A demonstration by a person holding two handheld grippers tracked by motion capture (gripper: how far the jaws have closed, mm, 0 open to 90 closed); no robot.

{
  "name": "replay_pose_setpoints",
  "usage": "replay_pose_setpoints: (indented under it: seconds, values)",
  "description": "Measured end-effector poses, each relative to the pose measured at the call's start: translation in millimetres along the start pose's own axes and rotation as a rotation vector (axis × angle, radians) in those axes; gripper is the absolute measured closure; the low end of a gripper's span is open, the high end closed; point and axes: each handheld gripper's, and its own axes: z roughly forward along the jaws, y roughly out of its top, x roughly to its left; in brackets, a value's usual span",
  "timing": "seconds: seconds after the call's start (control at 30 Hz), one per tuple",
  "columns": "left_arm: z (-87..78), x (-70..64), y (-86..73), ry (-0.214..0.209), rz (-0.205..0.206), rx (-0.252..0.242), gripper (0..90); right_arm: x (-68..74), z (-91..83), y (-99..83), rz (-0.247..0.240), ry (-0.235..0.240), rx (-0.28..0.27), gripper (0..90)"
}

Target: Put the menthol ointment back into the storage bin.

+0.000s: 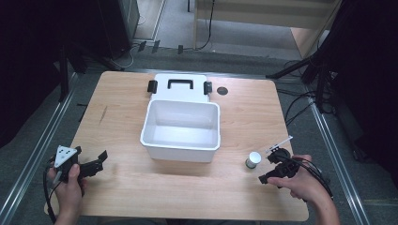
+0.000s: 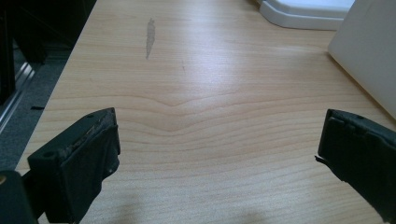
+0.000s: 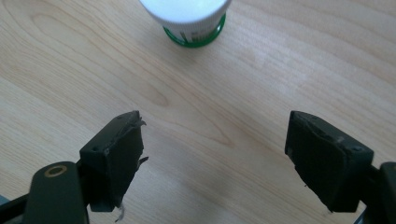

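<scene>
A white open-topped box (image 1: 181, 130) stands mid-table, its lid (image 1: 180, 87) with a black handle lying flat behind it. A small white-capped jar with a green base (image 1: 253, 160) stands upright to the box's right; in the right gripper view the jar (image 3: 189, 18) sits just ahead of the jaws. My right gripper (image 1: 271, 165) hovers right of the jar, open and holding nothing (image 3: 215, 156). My left gripper (image 1: 96, 161) rests near the table's front left corner, open and holding nothing (image 2: 219, 154), with the box wall (image 2: 369, 56) at its right.
A dark round hole (image 1: 222, 91) sits in the tabletop behind the box, right of the lid. A grey smear (image 2: 150, 36) marks the wood at the left. Cables and stand legs lie on the floor beyond the table (image 1: 117, 197).
</scene>
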Motion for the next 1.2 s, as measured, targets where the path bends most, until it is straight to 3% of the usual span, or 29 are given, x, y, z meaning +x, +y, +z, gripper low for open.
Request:
replay_pose_setpoints:
  seconds: [0.53, 0.8, 1.2]
  values:
    - [-0.2, 0.4, -0.3, -0.008, -0.006, -0.001, 0.0, 9.8, -5.2, 41.4, -0.017, -0.011, 0.035, 22.2]
    - [0.5, -0.4, 0.0, -0.015, 0.005, 0.005, 0.0, 12.9, 2.3, 59.3, 0.011, -0.011, 0.044, 26.7]
    - [0.9, -0.9, 0.2, -0.009, 0.008, 0.012, 0.0, 17.2, 13.9, 70.3, 0.011, -0.022, 0.08, 46.8]
